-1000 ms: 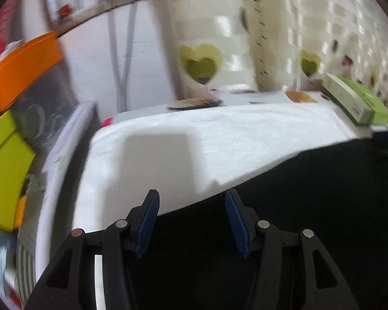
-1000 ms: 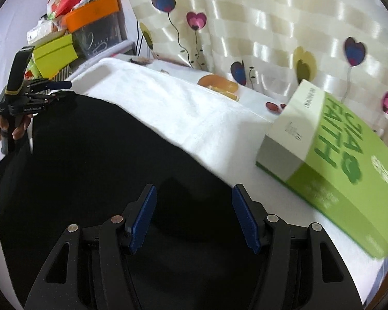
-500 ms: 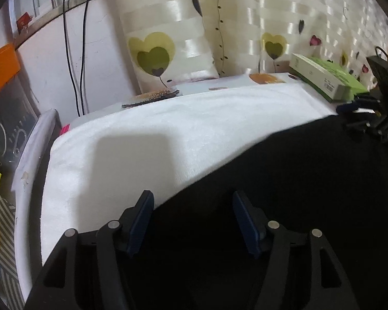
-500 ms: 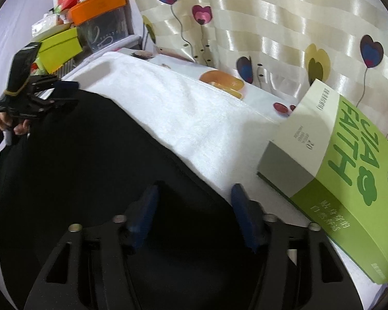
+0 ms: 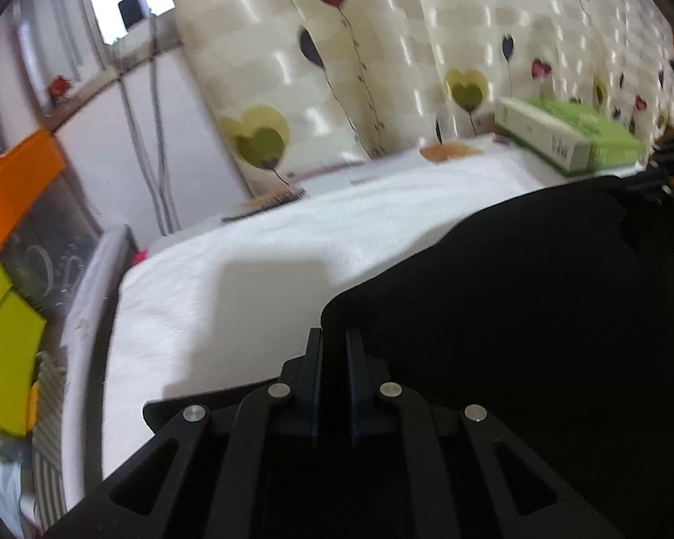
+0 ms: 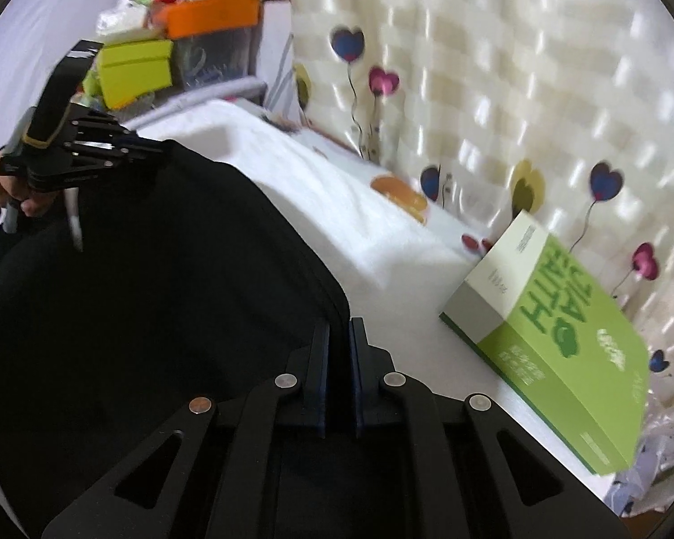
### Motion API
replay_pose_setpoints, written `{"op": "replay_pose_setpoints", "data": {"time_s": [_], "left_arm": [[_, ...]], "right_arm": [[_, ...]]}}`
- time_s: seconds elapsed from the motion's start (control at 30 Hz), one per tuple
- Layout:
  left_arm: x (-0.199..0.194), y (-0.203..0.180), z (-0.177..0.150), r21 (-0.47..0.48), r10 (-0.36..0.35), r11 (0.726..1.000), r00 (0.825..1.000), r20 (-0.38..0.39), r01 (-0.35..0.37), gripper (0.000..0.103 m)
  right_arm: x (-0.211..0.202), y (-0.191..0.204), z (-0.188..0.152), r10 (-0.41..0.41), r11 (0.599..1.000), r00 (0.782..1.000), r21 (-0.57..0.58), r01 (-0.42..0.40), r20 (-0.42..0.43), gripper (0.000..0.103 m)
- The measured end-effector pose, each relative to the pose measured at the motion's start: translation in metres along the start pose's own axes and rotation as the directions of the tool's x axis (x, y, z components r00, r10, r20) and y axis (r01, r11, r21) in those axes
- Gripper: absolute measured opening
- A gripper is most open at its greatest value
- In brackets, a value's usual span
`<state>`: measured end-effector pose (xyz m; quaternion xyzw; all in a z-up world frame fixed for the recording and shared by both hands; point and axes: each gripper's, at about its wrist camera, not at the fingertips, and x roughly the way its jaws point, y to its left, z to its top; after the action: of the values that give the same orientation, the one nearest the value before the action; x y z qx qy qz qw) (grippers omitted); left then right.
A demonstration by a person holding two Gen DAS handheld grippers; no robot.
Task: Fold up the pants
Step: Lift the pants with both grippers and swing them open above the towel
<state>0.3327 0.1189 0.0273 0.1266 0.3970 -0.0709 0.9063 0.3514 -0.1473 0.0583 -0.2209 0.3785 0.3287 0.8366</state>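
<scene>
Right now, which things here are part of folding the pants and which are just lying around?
In use: black pants, left gripper, right gripper, white towel underneath.

Lying about: green book, orange-lidded bin, lime boxes, hairbrush.

The pants (image 6: 148, 296) lie across the near part of the table (image 6: 337, 206), on a towel (image 5: 256, 260) that reaches past them toward the curtain (image 6: 516, 90) behind. The left hand-held gripper (image 5: 334, 350) pinches the pants' far edge at one corner, the right hand-held gripper (image 6: 337, 341) pinches the other corner. To the right of the pants a book (image 6: 557, 350) lies flat on the table, just before the curtain. At the table's left end, bins and boxes (image 6: 175, 54) are stacked beyond the towel. Cables (image 5: 150, 143) hang down the wall left of the curtain.
</scene>
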Motion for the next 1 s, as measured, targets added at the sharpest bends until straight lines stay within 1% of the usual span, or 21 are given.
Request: {"op": "replay_pose_setpoints", "data": {"time_s": [0.13,0.2,0.3,0.37,0.43,0.57,0.63,0.7,0.73,0.77,0.83,0.87,0.9,0.93,0.97,1.0], "left_arm": [[-0.038,-0.003,-0.007,-0.032,0.015,0.999,0.998,0.054,-0.013,0.010],[-0.059,-0.005,-0.015,-0.048,0.015,0.999,0.997,0.078,-0.011,0.010],[-0.092,-0.008,-0.034,-0.081,0.000,0.997,0.993,0.118,0.010,0.010],[-0.111,-0.014,-0.052,-0.093,-0.006,0.996,0.991,0.132,0.018,0.010],[-0.125,-0.021,-0.074,-0.100,-0.014,0.995,0.992,0.129,0.027,0.010],[-0.138,-0.039,-0.125,-0.112,-0.036,0.993,0.996,0.084,0.046,0.011],[-0.139,-0.045,-0.146,-0.144,-0.056,0.988,0.997,0.050,0.063,0.011],[-0.142,-0.047,-0.164,-0.176,-0.070,0.981,0.997,0.029,0.074,0.013],[-0.148,-0.046,-0.172,-0.199,-0.077,0.977,0.996,0.035,0.083,0.015],[-0.155,-0.044,-0.179,-0.231,-0.093,0.968,0.995,0.043,0.100,0.016],[-0.168,-0.038,-0.194,-0.307,-0.128,0.942,0.990,0.056,0.139,0.016],[-0.175,-0.036,-0.200,-0.337,-0.130,0.930,0.989,0.067,0.145,0.019],[-0.181,-0.034,-0.206,-0.365,-0.115,0.921,0.990,0.076,0.135,0.023],[-0.186,-0.030,-0.210,-0.397,-0.106,0.908,0.991,0.085,0.132,0.033],[-0.191,-0.026,-0.214,-0.428,-0.106,0.893,0.990,0.096,0.137,0.041],[-0.195,-0.020,-0.217,-0.471,-0.105,0.870,0.988,0.113,0.146,0.044]], "right_arm": [[-0.037,0.022,-0.007,-0.017,1.000,0.999,-0.020,0.017,0.040,0.008],[-0.058,0.037,-0.015,-0.006,1.000,0.998,-0.017,0.008,0.065,0.008],[-0.083,0.064,-0.036,-0.004,1.000,0.996,-0.024,0.007,0.090,0.008],[-0.093,0.082,-0.053,0.004,1.000,0.996,-0.025,-0.001,0.088,0.008],[-0.097,0.104,-0.075,0.010,0.999,0.997,-0.033,-0.007,0.070,0.008],[-0.094,0.139,-0.117,0.024,1.000,1.000,-0.013,-0.024,0.010,0.008],[-0.089,0.151,-0.135,0.053,0.999,0.998,0.013,-0.053,-0.026,0.008],[-0.085,0.160,-0.149,0.064,0.997,0.996,0.041,-0.062,-0.066,0.010],[-0.086,0.163,-0.154,0.067,0.997,0.995,0.051,-0.064,-0.074,0.013],[-0.089,0.165,-0.157,0.064,0.996,0.996,0.062,-0.060,-0.066,0.019],[-0.102,0.168,-0.164,0.078,0.992,0.997,0.106,-0.075,-0.018,0.024],[-0.108,0.167,-0.167,0.092,0.988,0.996,0.129,-0.091,-0.003,0.033],[-0.113,0.167,-0.170,0.099,0.984,0.995,0.150,-0.099,0.011,0.040],[-0.118,0.167,-0.172,0.094,0.981,0.995,0.166,-0.098,0.029,0.048],[-0.122,0.168,-0.175,0.088,0.979,0.995,0.178,-0.094,0.042,0.048],[-0.125,0.168,-0.178,0.079,0.978,0.996,0.190,-0.087,0.047,0.048]]}}
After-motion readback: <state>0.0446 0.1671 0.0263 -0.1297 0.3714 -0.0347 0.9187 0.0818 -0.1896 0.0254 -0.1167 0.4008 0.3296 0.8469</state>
